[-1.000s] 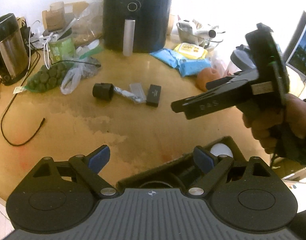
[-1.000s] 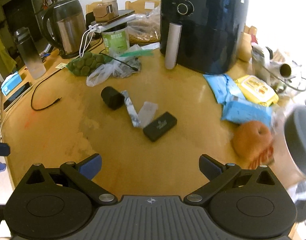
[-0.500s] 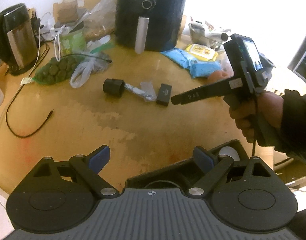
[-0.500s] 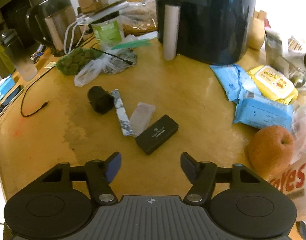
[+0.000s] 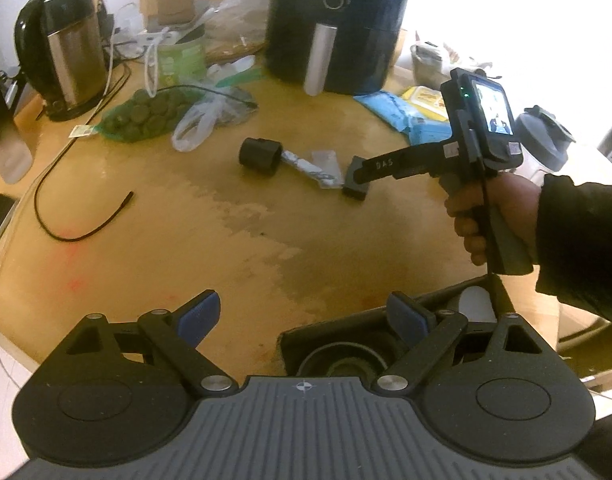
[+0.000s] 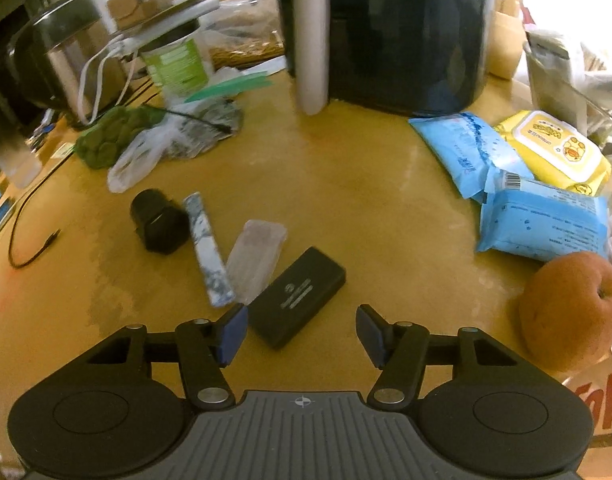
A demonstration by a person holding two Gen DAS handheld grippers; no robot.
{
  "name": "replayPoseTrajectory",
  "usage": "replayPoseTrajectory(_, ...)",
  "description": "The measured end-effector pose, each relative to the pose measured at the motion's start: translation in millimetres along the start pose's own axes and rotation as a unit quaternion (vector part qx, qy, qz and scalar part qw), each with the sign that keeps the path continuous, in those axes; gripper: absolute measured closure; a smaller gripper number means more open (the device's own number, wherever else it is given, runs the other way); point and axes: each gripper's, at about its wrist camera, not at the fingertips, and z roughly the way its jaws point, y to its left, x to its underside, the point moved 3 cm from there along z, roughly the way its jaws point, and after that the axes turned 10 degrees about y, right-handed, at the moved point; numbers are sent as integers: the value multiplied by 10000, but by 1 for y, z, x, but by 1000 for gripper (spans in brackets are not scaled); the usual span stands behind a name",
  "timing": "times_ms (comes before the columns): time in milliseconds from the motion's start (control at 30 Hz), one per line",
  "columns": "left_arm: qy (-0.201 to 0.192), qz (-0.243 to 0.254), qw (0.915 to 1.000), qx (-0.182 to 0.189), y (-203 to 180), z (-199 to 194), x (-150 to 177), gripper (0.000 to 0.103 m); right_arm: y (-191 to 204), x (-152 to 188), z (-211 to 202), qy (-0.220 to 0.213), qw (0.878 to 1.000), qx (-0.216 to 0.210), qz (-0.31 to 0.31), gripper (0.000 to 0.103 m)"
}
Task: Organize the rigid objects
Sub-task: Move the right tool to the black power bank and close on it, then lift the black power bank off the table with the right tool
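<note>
Near the bottom centre of the right wrist view, the right gripper (image 6: 302, 330) points down at the wooden table (image 6: 366, 184) with its jaws closing; they are about half open, and no pad presses on anything. The near end of the flat black case (image 6: 298, 298) lies just ahead of the gap, closer to the left blue pad (image 6: 231, 332), and I cannot tell whether that pad touches it. Just left of the case lie a clear plastic piece (image 6: 256, 260), a marbled blue-and-white stick (image 6: 208, 250) and a short black cylinder (image 6: 158, 222), all close together in the middle left of the frame. At the lower right sits an orange-brown fruit (image 6: 570, 320), with 2 blue wipe packs (image 6: 542, 220) and 1 yellow pack (image 6: 554, 148) above it. A black air fryer (image 6: 386, 32) fills the top centre.

From the left wrist view, the left gripper (image 5: 302, 318) has its jaws spread wide with nothing between them. Its right pad hangs over an open black box (image 5: 306, 336) at the bottom centre, which holds a round dark object and a white object. At mid right a hand (image 5: 490, 212) in a dark sleeve grips the other tool's handle, its fingers reaching over the case. A kettle (image 5: 62, 44) stands at the upper left.
</note>
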Motion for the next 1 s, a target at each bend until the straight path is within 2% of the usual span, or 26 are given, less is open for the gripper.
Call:
replayPoseTrajectory(333, 29, -259, 9995, -168, 19, -6, 9, 11, -5, -13, 19, -67, 9991, 107, 402, 41)
replayPoseTrajectory(433, 44, -307, 9993, -188, 23, -7, 11, 11, 2, -16, 22, -63, 9993, 237, 282, 44)
replayPoseTrajectory(567, 32, -333, 9992, -213, 28, -9, 11, 11, 12, -16, 28, 80, 9984, 567, 36, 63)
replayPoseTrajectory(600, 22, -328, 9992, -218, 28, -10, 11, 11, 14, -15, 29, 102, 9978, 653, -22, 65)
replayPoseTrajectory(767, 16, -311, 9993, -204, 30, -8, 10, 11, 15, -11, 27, 124, 9966, 804, -137, 65)
replayPoseTrajectory(1000, -42, -203, 9997, -156, 29, -6, 3, 11, 12, -12, 25, 260, 9970, 702, -192, 69)
